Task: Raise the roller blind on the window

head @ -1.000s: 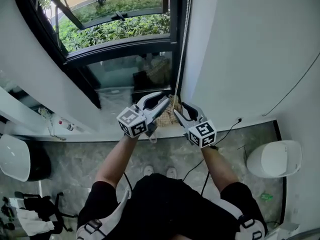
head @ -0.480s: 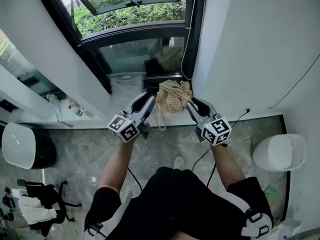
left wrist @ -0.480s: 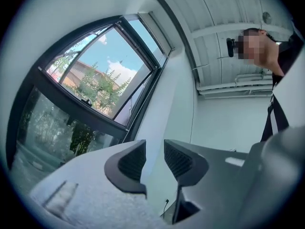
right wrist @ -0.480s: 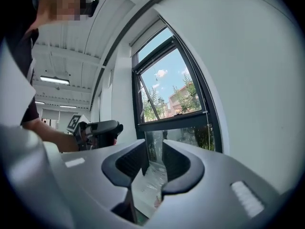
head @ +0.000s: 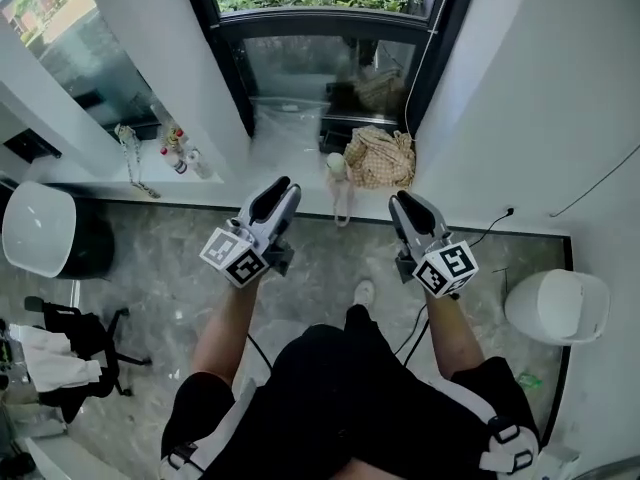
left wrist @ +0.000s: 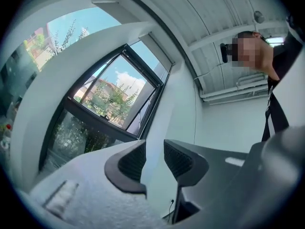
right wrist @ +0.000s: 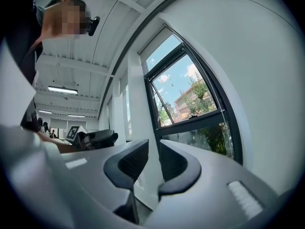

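Much floor (head: 325, 268) around left gripper (head: 283, 184), windowsill (head: 285, 143) ahead

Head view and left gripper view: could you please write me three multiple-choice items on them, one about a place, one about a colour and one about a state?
1. Where does the checked bag lie?
A on the window sill; B on the floor; C between a hand-held gripper's jaws.
2. What colour is the window frame?
A white; B black; C red.
3. How do the left hand-held gripper's jaws stand?
A shut on a cord; B apart, empty; C shut on the bag.

Key: 1 A, it rests on the sill below the glass. 2 B, its bars are black. 3 B, only the wall shows through the gap.
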Demonstrator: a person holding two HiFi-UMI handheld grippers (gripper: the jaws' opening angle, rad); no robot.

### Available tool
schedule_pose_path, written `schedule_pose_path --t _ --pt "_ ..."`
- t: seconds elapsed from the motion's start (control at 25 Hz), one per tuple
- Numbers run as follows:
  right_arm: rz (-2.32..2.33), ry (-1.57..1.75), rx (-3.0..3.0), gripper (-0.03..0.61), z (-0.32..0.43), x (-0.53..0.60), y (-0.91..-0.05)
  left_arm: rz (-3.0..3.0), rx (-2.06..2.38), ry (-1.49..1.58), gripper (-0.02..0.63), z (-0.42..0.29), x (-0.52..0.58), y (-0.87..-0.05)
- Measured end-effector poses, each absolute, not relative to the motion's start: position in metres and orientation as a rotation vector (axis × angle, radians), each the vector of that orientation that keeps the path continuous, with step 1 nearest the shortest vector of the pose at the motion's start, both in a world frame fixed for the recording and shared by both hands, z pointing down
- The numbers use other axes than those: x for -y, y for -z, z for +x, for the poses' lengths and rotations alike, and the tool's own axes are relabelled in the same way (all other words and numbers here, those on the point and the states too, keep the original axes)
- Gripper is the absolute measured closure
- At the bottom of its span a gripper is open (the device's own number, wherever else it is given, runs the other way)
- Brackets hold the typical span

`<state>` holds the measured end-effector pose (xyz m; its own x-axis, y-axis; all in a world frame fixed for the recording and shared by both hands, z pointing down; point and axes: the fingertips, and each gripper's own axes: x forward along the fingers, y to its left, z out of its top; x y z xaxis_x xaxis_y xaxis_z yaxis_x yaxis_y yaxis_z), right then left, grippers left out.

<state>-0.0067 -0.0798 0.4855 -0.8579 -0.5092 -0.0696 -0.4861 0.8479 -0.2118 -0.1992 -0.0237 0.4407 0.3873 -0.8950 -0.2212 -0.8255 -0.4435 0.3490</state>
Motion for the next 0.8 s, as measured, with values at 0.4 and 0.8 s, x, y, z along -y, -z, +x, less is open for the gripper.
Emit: schedule_pose_path --t 0.4,0.8 --pt "-0.722 0.296 -2.821 0.563 0.007 0.035 -0.461 2.396 1.858 0.411 0.614 -0.226 -0.048 -0.453" --pt "-0.59 0.269 -2.875 0.58 0.023 0.054 -0.46 2.281 2.006 0.458 0.614 -0.221 -0.062 -0.464"
